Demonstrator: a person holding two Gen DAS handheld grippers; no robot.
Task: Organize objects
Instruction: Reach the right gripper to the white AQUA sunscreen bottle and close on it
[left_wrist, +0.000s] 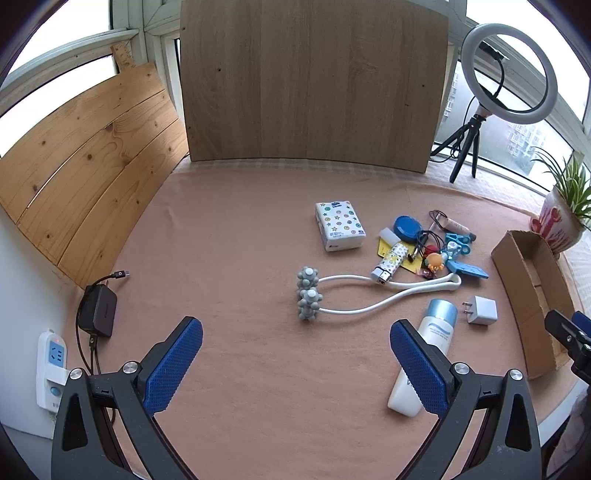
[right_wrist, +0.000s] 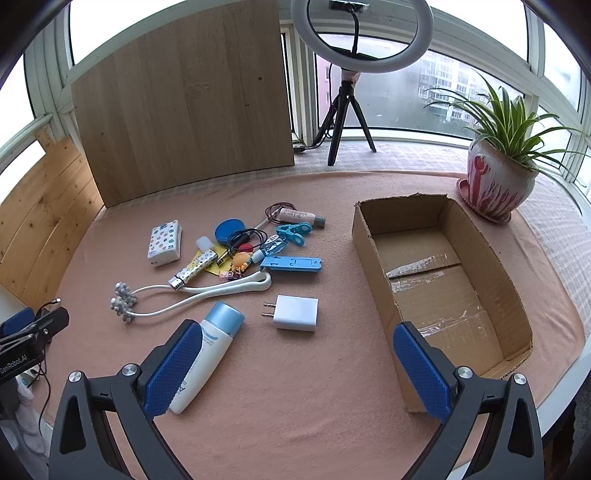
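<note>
Small objects lie scattered on a pink cloth: a tissue pack, a white neck massager with grey knobs, a white lotion bottle with a blue cap, a white plug charger, a blue stand and a pile of clips and trinkets. An empty cardboard box stands to the right. My left gripper hangs open above bare cloth. My right gripper is open too, its left finger over the bottle.
A potted plant stands behind the box. A ring light on a tripod and a wooden board are at the back. A black adapter and a power strip lie at the left edge.
</note>
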